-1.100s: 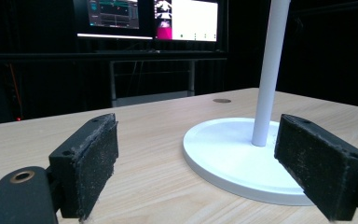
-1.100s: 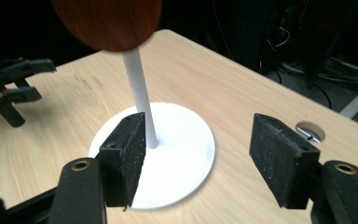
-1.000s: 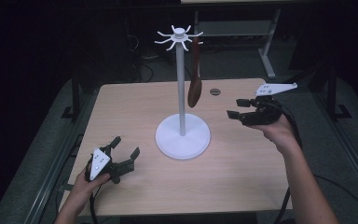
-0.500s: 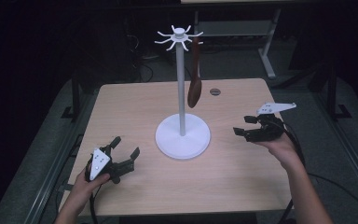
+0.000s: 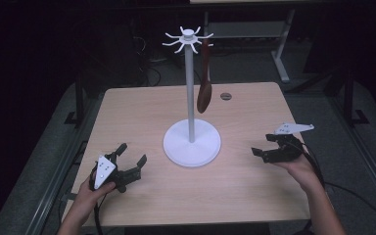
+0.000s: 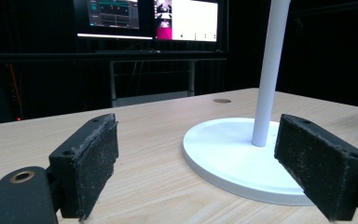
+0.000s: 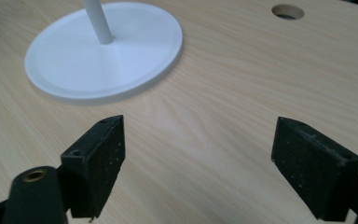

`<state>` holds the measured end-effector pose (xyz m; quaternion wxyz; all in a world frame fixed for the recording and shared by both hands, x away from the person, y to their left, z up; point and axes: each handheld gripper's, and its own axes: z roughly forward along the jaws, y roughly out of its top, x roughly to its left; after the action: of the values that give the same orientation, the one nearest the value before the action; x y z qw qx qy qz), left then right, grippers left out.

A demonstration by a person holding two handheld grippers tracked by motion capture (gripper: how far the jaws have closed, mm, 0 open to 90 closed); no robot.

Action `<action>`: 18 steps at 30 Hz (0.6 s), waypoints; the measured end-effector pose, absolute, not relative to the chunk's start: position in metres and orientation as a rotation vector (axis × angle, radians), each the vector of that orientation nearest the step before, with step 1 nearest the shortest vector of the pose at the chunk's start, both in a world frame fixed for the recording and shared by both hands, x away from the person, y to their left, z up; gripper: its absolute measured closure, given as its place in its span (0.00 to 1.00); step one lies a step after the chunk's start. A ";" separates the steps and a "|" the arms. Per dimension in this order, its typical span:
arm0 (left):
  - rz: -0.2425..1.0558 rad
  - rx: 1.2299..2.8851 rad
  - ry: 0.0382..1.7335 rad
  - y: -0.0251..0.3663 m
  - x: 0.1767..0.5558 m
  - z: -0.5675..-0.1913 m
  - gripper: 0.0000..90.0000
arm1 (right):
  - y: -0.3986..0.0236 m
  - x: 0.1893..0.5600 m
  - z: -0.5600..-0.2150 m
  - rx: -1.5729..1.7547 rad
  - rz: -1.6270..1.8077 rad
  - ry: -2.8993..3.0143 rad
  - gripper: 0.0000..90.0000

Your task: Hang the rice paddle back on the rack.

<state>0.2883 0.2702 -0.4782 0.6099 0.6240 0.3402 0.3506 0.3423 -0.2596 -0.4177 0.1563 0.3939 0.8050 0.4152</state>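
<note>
Centrally, stand — between both grippers.

Left hand-held gripper sitting low at near-left w/ jaws spread wide, empty. Right hand-held gripper hovering at right, jaws also gaping, pointing inward. Both forearms reaching in from below.

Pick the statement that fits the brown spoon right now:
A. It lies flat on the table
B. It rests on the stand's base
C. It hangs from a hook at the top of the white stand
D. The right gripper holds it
C: the brown spoon hangs from a top hook of the white stand, bowl down, clear of the table.
</note>
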 end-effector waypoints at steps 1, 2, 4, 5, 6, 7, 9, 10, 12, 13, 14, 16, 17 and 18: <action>0.809 1.440 0.786 0.270 0.288 -0.478 0.14 | -0.261 0.340 -0.420 1.137 1.184 2.307 0.17; 0.808 1.439 0.786 0.270 0.288 -0.478 0.14 | -0.265 0.337 -0.426 1.154 1.177 2.310 0.16; 0.809 1.440 0.786 0.270 0.288 -0.478 0.14 | -0.267 0.335 -0.428 1.171 1.169 2.311 0.16; 0.809 1.440 0.786 0.270 0.288 -0.478 0.14 | -0.268 0.334 -0.431 1.174 1.164 2.312 0.16; 0.809 1.440 0.786 0.270 0.288 -0.478 0.14 | -0.270 0.332 -0.434 1.176 1.160 2.311 0.16; 0.809 1.440 0.785 0.270 0.288 -0.478 0.14 | -0.272 0.329 -0.439 1.190 1.142 2.309 0.16; 0.809 1.441 0.785 0.270 0.288 -0.478 0.14 | -0.275 0.326 -0.445 1.200 1.125 2.308 0.16; 0.809 1.441 0.785 0.270 0.288 -0.478 0.14 | -0.275 0.326 -0.445 1.200 1.125 2.308 0.16; 0.809 1.441 0.785 0.270 0.288 -0.478 0.14 | -0.279 0.321 -0.451 1.221 1.115 2.306 0.16; 0.809 1.441 0.785 0.270 0.288 -0.478 0.14 | -0.279 0.321 -0.451 1.221 1.115 2.306 0.16; 0.810 1.441 0.785 0.270 0.288 -0.478 0.14 | -0.280 0.319 -0.453 1.219 1.107 2.303 0.16; 0.809 1.441 0.785 0.270 0.288 -0.478 0.14 | -0.283 0.316 -0.456 1.233 1.103 2.299 0.16; 0.810 1.442 0.785 0.270 0.288 -0.478 0.14 | -0.284 0.315 -0.457 1.228 1.111 2.295 0.16; 0.811 1.441 0.784 0.270 0.288 -0.478 0.14 | -0.286 0.313 -0.460 1.237 1.119 2.285 0.16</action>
<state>0.2883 0.2702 -0.4782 0.6096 0.6242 0.3397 0.3512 0.3130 -0.2858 -0.4598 0.1557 0.4320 0.7978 0.3906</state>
